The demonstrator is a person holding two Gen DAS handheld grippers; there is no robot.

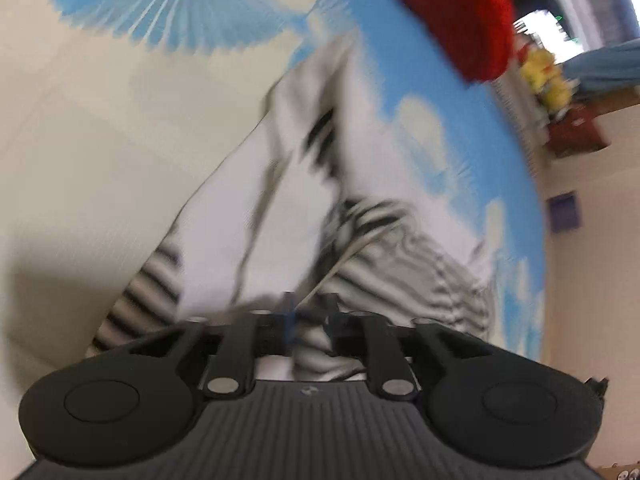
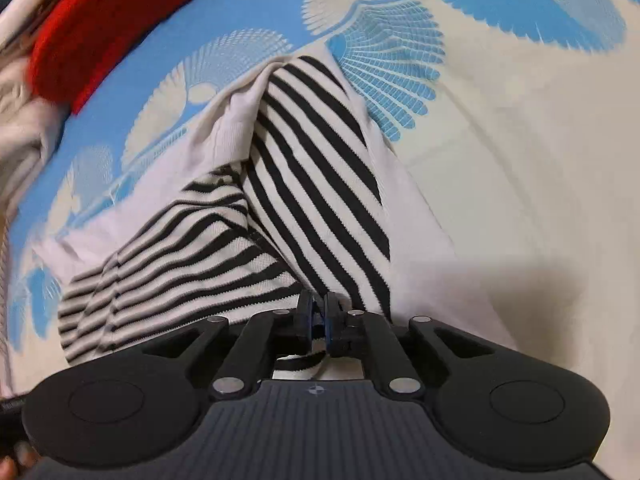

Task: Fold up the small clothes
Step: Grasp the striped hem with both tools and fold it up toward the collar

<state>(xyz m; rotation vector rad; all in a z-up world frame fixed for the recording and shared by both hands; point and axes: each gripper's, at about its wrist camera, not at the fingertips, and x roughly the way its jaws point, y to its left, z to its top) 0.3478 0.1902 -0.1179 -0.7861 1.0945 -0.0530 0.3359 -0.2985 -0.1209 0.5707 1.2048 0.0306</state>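
Observation:
A small white garment with black stripes (image 2: 312,184) lies bunched on a blue and cream patterned bedsheet (image 2: 520,140). My right gripper (image 2: 318,314) is shut on the garment's near edge, with cloth pinched between its fingers. In the left wrist view the same garment (image 1: 280,200) is blurred by motion. My left gripper (image 1: 310,312) is shut on a fold of its striped cloth, and the fabric stretches away from it across the sheet (image 1: 80,140).
A red knitted garment (image 2: 104,20) lies at the far edge of the bed and also shows in the left wrist view (image 1: 452,8). A pale cloth (image 2: 20,120) lies beside it. Beyond the bed are a yellow toy (image 1: 546,76) and room furniture.

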